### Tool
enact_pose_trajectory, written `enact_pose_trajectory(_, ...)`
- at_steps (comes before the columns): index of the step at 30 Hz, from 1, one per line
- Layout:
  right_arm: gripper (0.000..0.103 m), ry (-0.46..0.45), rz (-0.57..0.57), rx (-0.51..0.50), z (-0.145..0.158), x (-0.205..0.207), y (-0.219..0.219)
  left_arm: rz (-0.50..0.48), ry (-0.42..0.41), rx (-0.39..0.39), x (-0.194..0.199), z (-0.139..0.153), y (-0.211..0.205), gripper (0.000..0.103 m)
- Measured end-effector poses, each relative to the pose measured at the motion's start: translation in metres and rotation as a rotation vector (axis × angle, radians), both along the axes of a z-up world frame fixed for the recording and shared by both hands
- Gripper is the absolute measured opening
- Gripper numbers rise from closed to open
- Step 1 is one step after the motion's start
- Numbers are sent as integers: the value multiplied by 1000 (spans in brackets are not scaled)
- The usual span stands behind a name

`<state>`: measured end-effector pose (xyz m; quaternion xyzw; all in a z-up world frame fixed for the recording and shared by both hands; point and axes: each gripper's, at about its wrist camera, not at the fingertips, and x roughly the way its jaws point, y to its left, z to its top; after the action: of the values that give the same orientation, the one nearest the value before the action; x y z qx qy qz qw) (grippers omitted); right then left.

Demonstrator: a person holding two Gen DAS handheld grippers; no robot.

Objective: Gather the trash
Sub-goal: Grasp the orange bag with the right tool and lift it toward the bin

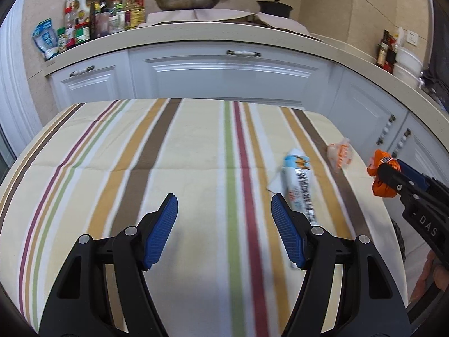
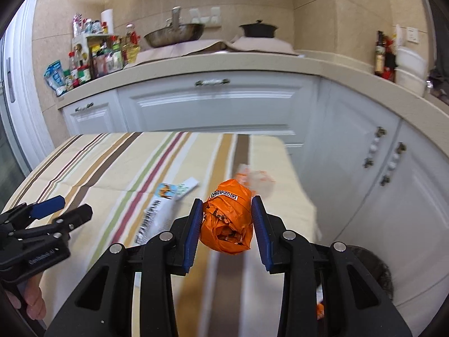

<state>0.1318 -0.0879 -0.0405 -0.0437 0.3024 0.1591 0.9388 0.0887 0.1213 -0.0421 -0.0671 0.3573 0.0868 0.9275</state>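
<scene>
Nearest on the right, the right gripper (image 2: 227, 219) clamps a crumpled orange wrapper (image 2: 228, 221) between its blue pads, lifted above the striped tablecloth (image 2: 92, 168). Low at the right a dark bin (image 2: 376, 269) shows beside the table. On the left, the left gripper (image 1: 224, 219) hovers over the cloth with its jaws wide apart and nothing between them. Just right of it lies a white and blue wrapper (image 1: 297, 179), and farther right a clear orange-printed wrapper (image 1: 339, 153) near the table's edge. Beyond stand white cabinets (image 1: 224, 75).
</scene>
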Motion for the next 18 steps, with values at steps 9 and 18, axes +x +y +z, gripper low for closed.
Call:
enact_pose_trajectory(9,36,-30,-102,26,3,-15,-56,-62,5,27,11,-10,-55,67)
enact_pose_trajectory(18,36,-26,-156,66,-5,-21,-92,-78,40,62,25,-27,-84,55)
